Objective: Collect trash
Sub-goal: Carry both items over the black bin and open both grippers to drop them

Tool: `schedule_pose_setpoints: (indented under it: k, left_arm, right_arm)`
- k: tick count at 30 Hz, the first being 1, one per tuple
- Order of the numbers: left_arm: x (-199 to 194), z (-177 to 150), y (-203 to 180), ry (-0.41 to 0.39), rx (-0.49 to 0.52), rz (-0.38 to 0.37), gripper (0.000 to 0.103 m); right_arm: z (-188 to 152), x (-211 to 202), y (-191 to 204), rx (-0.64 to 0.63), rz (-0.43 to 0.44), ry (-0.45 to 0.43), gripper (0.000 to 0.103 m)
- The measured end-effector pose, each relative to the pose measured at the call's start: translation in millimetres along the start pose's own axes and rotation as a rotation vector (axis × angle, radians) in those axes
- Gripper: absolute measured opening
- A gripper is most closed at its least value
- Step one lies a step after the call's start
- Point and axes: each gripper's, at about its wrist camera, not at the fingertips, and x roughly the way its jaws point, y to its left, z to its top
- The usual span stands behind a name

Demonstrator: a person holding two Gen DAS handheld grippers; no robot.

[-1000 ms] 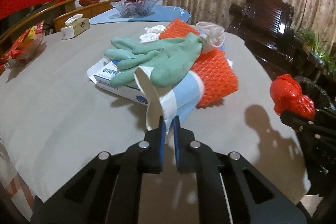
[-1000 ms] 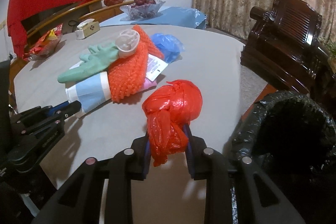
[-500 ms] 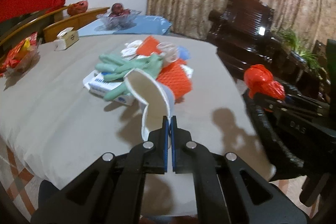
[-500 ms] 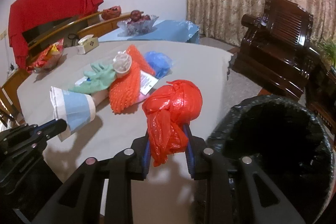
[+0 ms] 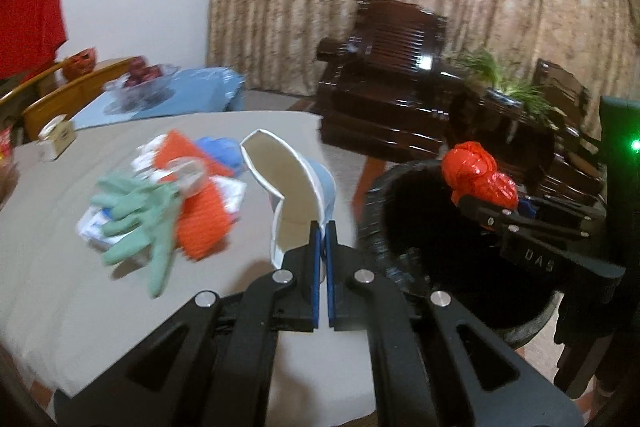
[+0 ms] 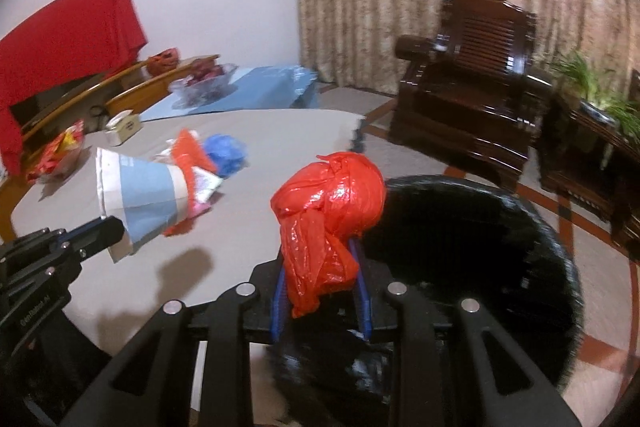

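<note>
2 hand-held grippers carry trash from a grey table (image 5: 56,267) toward a black-lined bin (image 6: 500,247) beside it. The left gripper (image 5: 323,231) is clenched on the wall of a squashed blue-and-white paper cup (image 5: 288,187), held above the table edge, just short of the bin. The right gripper (image 6: 320,275) grasps a knotted red plastic bag (image 6: 328,203) over the bin's rim. The step looks like transport; next, each load needs to hang over the opening before its jaws part. The bin's interior is dark; contents cannot be told. A green glove (image 5: 140,223), orange netting (image 5: 204,219) and blue plastic (image 6: 226,153) remain piled on the table.
</note>
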Motion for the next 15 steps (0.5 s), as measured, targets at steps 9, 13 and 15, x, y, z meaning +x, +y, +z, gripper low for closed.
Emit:
schedule_pose_setpoints:
  k: [9,13,15]
  left_arm:
    - [41.6,4.5,-64.3,0.045,0.075,-0.139,0.002]
    - [61.1,1.4,-85.6,0.064,0.101,-0.171,0.002]
    - [68.8,-0.4,-92.9,0.075,0.108,-0.193,0.002]
  right_arm:
    - [-17.8,-8.1,-55.6,0.063,-0.124,0.026,0.027]
    - [-28.0,-9.6,-78.2,0.096,-0.17,0.042,0.027]
    - [-32.1,-10.3,-86.5,0.109,-0.192,0.048,0.03]
